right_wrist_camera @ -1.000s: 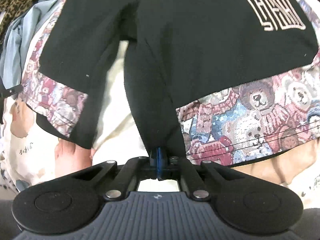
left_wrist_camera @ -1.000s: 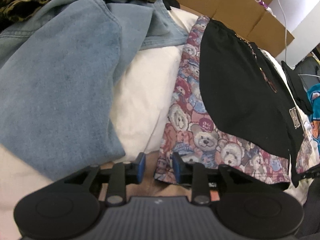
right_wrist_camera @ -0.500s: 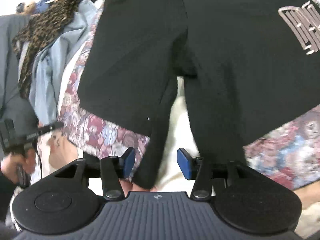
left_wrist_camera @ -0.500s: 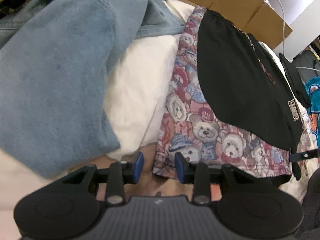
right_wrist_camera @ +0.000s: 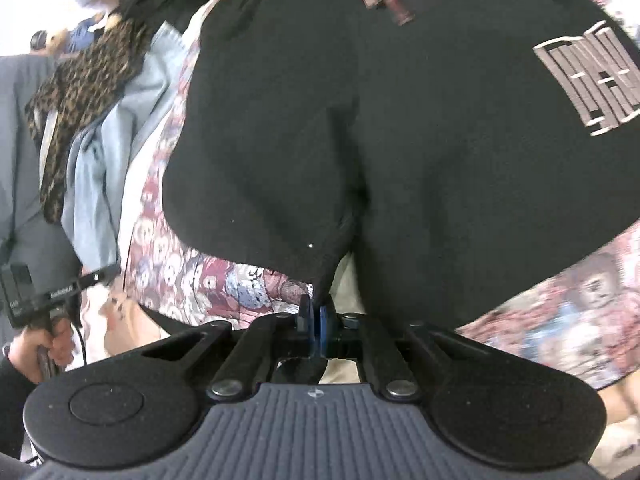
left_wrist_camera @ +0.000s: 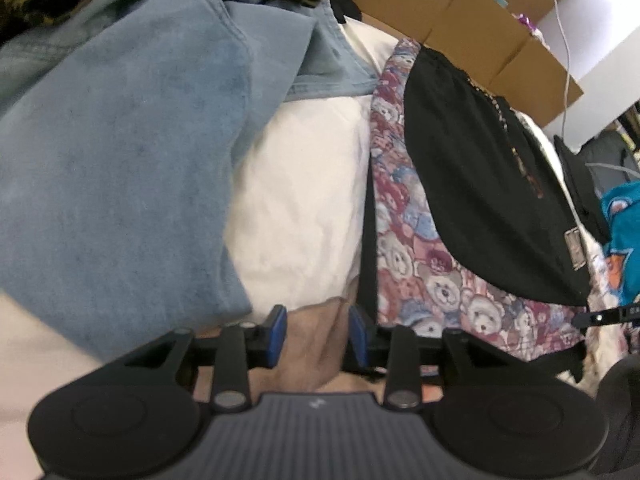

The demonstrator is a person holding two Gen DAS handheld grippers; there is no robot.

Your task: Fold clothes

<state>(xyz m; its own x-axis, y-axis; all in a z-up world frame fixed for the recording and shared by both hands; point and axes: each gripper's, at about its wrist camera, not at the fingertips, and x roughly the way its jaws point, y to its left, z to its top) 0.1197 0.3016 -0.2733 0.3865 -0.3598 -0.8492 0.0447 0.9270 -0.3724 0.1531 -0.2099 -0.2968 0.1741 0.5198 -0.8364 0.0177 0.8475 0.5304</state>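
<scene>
Black cotton shorts point(right_wrist_camera: 400, 140) with grey lettering, flat on teddy-bear-print fabric point(left_wrist_camera: 432, 276); waistband far, leg hems near. Right gripper point(right_wrist_camera: 316, 316) jaws clamped on hem. Left gripper point(left_wrist_camera: 316, 334) jaws moderately apart, empty.

Cluttered room behind the work surface, brightly lit.

Flattened brown cardboard boxes point(left_wrist_camera: 460, 20) stacked along the far edge, against a pale wall point(left_wrist_camera: 600, 12) with a thin white cable point(left_wrist_camera: 566, 40) hanging down it. Dark blurred furniture or equipment point(left_wrist_camera: 608, 152) at the far right, too indistinct to identify. Cream bedding-like surface point(left_wrist_camera: 304, 208) underneath, softly rumpled. Even white light, no hard shadows.
</scene>
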